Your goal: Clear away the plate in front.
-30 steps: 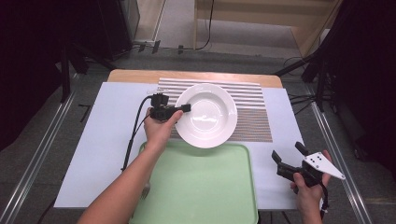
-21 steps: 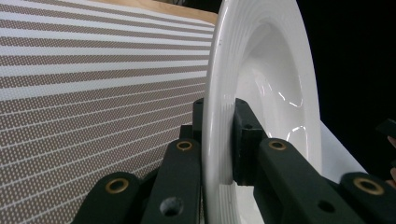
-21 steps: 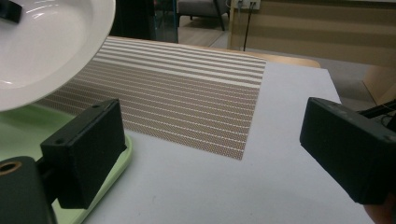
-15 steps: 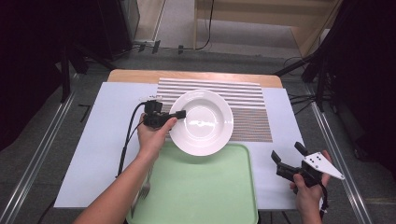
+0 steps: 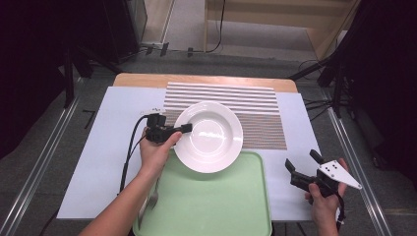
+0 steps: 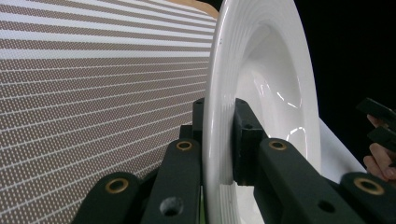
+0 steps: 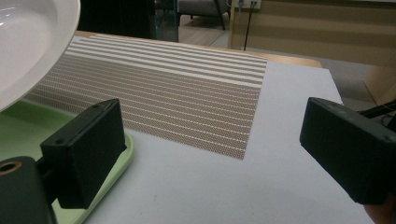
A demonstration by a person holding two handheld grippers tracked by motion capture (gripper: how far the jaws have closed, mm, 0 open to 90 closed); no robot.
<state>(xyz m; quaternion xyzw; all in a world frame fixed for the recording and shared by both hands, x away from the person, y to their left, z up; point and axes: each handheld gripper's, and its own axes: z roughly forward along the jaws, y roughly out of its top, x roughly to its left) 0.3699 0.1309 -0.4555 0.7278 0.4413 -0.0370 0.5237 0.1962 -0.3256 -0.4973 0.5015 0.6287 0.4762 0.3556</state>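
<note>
A white deep plate [image 5: 209, 136] hangs above the table, half over the striped placemat [image 5: 255, 115] and half over the far edge of the green tray [image 5: 211, 201]. My left gripper [image 5: 186, 128] is shut on the plate's left rim. In the left gripper view the rim [image 6: 215, 140] sits clamped between the two black jaws. My right gripper [image 5: 304, 167] is held open at the table's right front, beside the tray, with nothing between its fingers [image 7: 88, 149]. The plate's edge [image 7: 32, 42] shows at the upper left of the right gripper view.
A fork [image 5: 153, 196] lies by the tray's left edge, partly under the left forearm. A pale sheet [image 5: 113, 147] covers the table top. The left gripper's cable [image 5: 129, 152] trails down toward the front. Metal rails run along both sides of the table.
The left gripper has carried the plate toward the front and a little left, off the placemat's middle and over the tray's far edge. The right gripper has stayed put.
</note>
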